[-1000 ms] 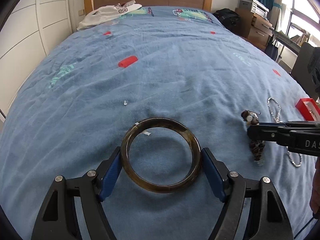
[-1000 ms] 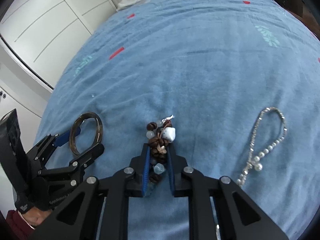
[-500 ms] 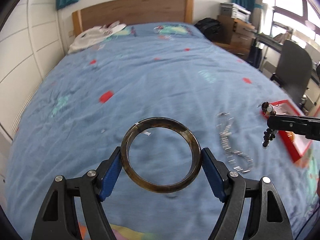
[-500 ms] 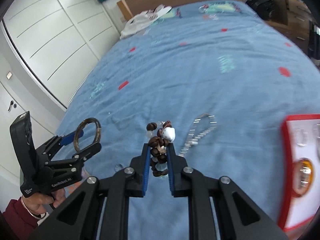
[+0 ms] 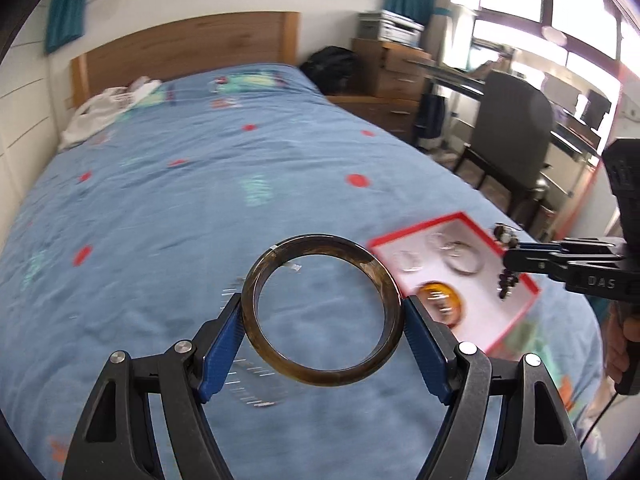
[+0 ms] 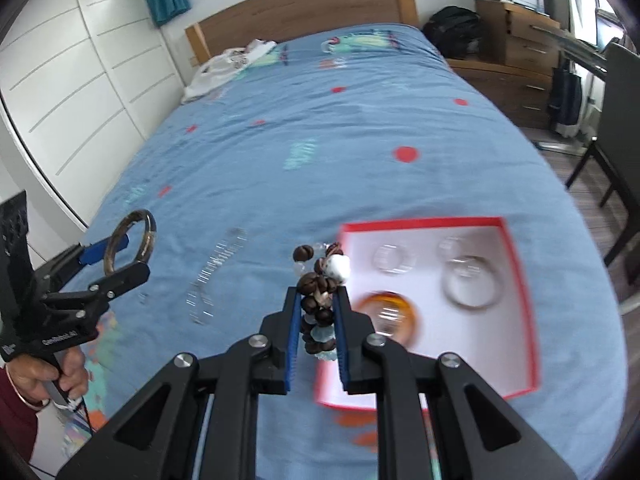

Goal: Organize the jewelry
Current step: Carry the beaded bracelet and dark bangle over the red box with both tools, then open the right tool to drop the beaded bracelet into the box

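My left gripper [image 5: 322, 312] is shut on a dark brown bangle [image 5: 322, 310], held flat above the blue bed; it also shows in the right wrist view [image 6: 130, 246]. My right gripper [image 6: 318, 300] is shut on a brown bead bracelet [image 6: 318, 304] with a white bead, held over the left edge of a red-rimmed white box [image 6: 516, 280]. From the left wrist view the beads [image 5: 507, 278] hang over the box [image 5: 516, 312]. In the box lie an amber bangle [image 6: 390, 318] and clear and silver rings [image 6: 472, 284]. A silver bead necklace [image 6: 216, 272] lies blurred on the bed.
The blue bedspread [image 5: 200, 200] has a white cloth [image 5: 108, 112] near the wooden headboard. A dark chair [image 5: 512, 132], drawers [image 5: 384, 76] and a desk stand to the right of the bed. White wardrobe doors [image 6: 60, 92] stand on the left.
Both grippers have moved right and up with their jewelry. The red box has come into fuller view, and the bead bracelet now hangs over its edge. The necklace has slid left in view.
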`<state>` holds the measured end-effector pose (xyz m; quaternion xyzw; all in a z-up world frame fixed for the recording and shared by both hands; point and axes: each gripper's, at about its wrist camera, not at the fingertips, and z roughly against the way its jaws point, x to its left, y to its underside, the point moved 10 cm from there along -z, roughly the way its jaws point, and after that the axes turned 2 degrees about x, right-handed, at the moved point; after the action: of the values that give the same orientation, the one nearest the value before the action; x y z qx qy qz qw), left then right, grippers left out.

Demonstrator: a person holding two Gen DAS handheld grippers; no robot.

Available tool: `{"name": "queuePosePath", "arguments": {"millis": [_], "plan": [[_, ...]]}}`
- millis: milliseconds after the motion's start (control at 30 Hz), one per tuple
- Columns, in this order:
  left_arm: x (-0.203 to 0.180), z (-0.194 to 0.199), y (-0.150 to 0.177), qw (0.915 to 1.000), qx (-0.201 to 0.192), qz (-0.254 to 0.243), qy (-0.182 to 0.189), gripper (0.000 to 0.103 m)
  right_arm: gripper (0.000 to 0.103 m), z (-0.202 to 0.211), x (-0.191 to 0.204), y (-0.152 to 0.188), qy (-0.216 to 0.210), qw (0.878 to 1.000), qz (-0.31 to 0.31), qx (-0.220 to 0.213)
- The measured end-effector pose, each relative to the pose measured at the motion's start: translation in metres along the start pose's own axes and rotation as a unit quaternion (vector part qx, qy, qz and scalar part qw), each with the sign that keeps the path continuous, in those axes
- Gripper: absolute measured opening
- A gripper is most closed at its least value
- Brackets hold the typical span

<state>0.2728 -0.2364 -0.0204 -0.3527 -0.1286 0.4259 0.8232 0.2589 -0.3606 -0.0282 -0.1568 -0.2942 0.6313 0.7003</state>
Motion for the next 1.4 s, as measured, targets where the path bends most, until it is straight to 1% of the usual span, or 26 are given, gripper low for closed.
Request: {"name": "queuePosePath", "arguments": {"millis": [133,200,333,467,533,667,900,1033,1267,1400], "plan": [[-0.048,-0.033,-0.005,0.9994,0.017,-0.020,0.024,0.076,0.015,0.001,-0.049,0.009,0.007,1.000,0.000,0.013],[-0.069,-0.053,-0.008,0.9987,0.026,-0.027,0.034,0.076,0.015,-0.005,-0.065,0.014,0.006,1.000,0.001,0.021],[-0.097,-0.091,-0.014,0.9974,0.043,-0.035,0.045,0.076,0.015,-0.018,-0.091,0.025,0.000,0.999,0.003,0.034],[-0.115,-0.122,-0.015,0.9957,0.061,-0.048,0.051,0.076,0.015,-0.041,-0.111,0.027,-0.007,0.999,0.004,0.047],[-0.119,-0.137,-0.015,0.9946,0.072,-0.052,0.053,0.076,0.015,-0.052,-0.119,0.029,-0.012,0.998,0.008,0.056],[-0.124,-0.161,-0.012,0.9930,0.090,-0.057,0.051,0.076,0.015,-0.069,-0.129,0.037,-0.010,0.997,0.022,0.078],[-0.123,-0.190,-0.008,0.9899,0.119,-0.071,0.028,0.076,0.015,-0.082,-0.140,0.051,-0.009,0.995,0.038,0.096],[-0.120,-0.199,-0.002,0.9880,0.133,-0.075,0.019,0.076,0.015,-0.087,-0.143,0.058,-0.004,0.993,0.054,0.108],[-0.120,-0.207,0.002,0.9854,0.144,-0.091,0.006,0.076,0.016,-0.090,-0.139,0.068,0.015,0.984,0.115,0.134],[-0.118,-0.211,0.002,0.9851,0.145,-0.093,-0.002,0.076,0.017,-0.090,-0.137,0.071,0.022,0.981,0.132,0.140]]}}
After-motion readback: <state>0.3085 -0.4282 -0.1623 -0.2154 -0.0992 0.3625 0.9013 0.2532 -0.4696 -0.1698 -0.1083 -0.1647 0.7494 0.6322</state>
